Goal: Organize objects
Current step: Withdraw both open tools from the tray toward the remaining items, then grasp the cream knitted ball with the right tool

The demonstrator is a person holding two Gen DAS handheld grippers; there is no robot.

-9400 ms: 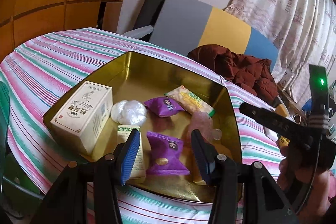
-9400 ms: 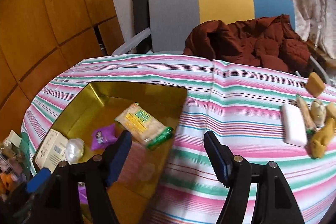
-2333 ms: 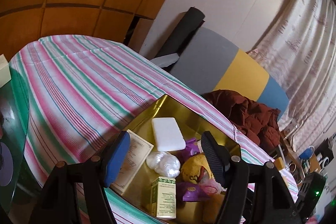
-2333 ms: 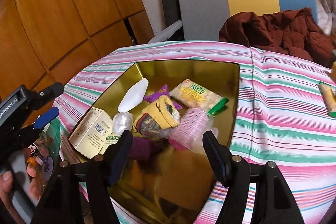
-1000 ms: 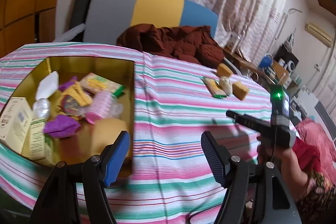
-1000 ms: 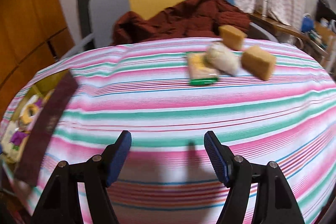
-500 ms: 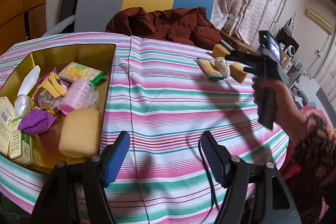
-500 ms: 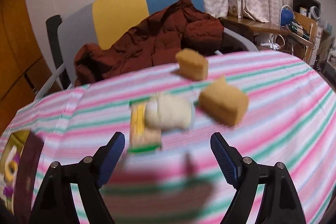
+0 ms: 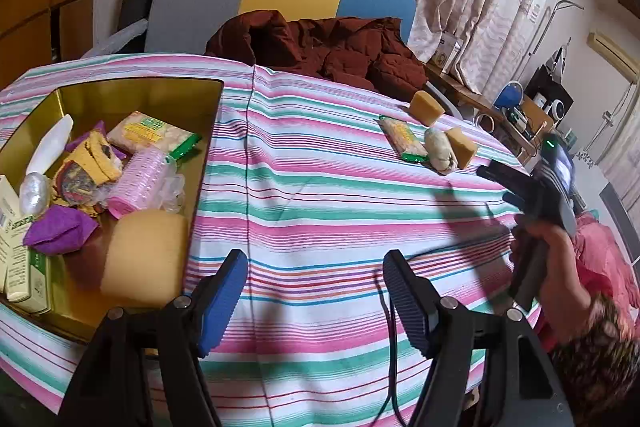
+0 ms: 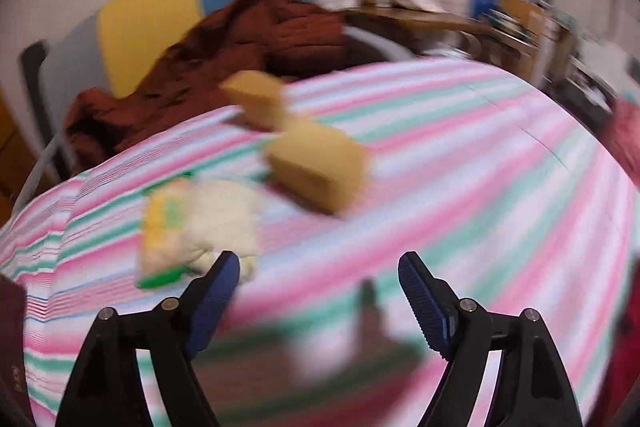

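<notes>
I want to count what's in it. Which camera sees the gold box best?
The left wrist view. The gold box sits on the striped tablecloth with its inside showing: sponge, pink roll, snack packets. The right wrist view is blurry and shows no recognisable part of it.

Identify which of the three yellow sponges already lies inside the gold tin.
The large sponge at the tin's near corner; the two smaller ones sit on the striped cloth.

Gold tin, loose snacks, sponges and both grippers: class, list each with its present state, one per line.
Gold tin: lidless, holding many items.
Big sponge: inside the tin, leaning on its wall.
Snack packet: flat on the cloth.
Wrapped roll: lying beside the packet.
Two small sponges: out on the cloth.
Left gripper: open, empty.
Right gripper: closing slightly, nothing between its fingers.
</notes>
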